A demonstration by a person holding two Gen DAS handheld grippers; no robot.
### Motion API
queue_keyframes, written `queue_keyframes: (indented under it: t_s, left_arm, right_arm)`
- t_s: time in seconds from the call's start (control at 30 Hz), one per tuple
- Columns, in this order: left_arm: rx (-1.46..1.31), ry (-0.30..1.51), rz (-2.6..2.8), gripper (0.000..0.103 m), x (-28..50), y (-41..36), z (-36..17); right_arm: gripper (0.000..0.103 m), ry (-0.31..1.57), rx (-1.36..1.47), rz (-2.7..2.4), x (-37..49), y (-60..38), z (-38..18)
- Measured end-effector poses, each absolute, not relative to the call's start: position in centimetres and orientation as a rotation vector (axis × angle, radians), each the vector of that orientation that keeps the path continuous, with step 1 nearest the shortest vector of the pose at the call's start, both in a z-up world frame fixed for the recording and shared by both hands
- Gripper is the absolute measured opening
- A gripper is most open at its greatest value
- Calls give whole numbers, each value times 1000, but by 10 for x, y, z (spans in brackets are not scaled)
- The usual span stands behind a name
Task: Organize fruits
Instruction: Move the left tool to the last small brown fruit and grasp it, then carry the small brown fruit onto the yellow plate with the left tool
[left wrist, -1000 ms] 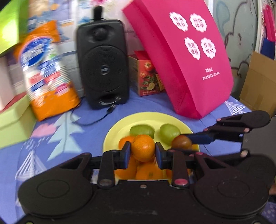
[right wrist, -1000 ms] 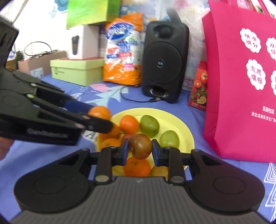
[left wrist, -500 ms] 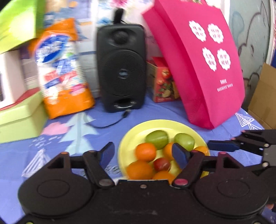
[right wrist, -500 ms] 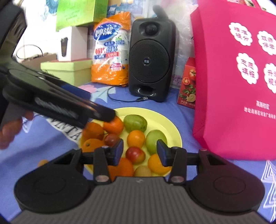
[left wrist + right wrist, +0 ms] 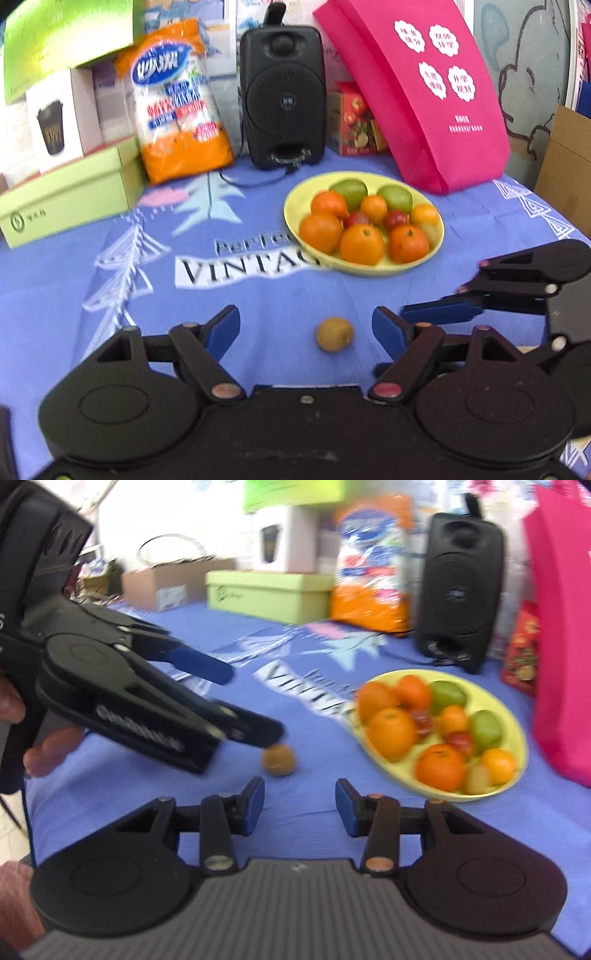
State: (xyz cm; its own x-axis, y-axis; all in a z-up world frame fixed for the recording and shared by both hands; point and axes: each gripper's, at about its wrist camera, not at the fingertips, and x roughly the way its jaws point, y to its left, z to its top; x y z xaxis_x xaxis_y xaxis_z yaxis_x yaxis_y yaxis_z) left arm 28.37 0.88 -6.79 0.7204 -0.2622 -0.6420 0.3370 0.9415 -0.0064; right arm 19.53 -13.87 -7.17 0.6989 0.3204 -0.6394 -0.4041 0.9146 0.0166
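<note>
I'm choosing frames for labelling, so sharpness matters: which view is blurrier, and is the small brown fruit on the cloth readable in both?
Right wrist view: heavy motion smear; the brown fruit and yellow plate have soft edges. Left wrist view: sharper, with the brown fruit distinct between the open left gripper fingers; fisheye bends the background in both.

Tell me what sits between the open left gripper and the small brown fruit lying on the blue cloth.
Nothing visible does. The small brown round fruit lies alone on the blue printed tablecloth, just ahead of the left gripper, whose jaws stand wide apart.

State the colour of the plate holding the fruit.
Pale yellow plate, clearest in the left wrist view.
</note>
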Motion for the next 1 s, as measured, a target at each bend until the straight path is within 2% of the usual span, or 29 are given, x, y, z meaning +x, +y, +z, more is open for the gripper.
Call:
queue_keyframes:
  t_s: [0.17,0.2,0.27,0.3,0.43,0.53,0.77,1.0]
  left_arm:
    - [95,720,-356,72,293,5,-83]
    - [92,726,-363,70,296,3,-86]
    - [89,751,-375,52,302,-1,-92]
    - [90,769,-382,47,305,-2,-97]
    - [89,749,-399,43,307,-6,-103]
    - [70,747,-417,26,309,-5,-104]
    - [22,764,-428,26,308,0,-98]
    - [-18,773,-404,26,301,7,-90]
  right_arm:
    - [43,703,-174,409,201,-122,-81]
    - [46,709,-178,405,202,-121,-84]
    - [54,709,-166,395,203,-125,-86]
    - [57,712,-153,396,204,-128,-87]
    - [62,716,-133,399,207,-135,-89]
    - [63,719,-126,410,210,-135,-90]
    - [61,725,-125,436,221,-126,-90]
    - [41,719,-98,437,221,-127,-87]
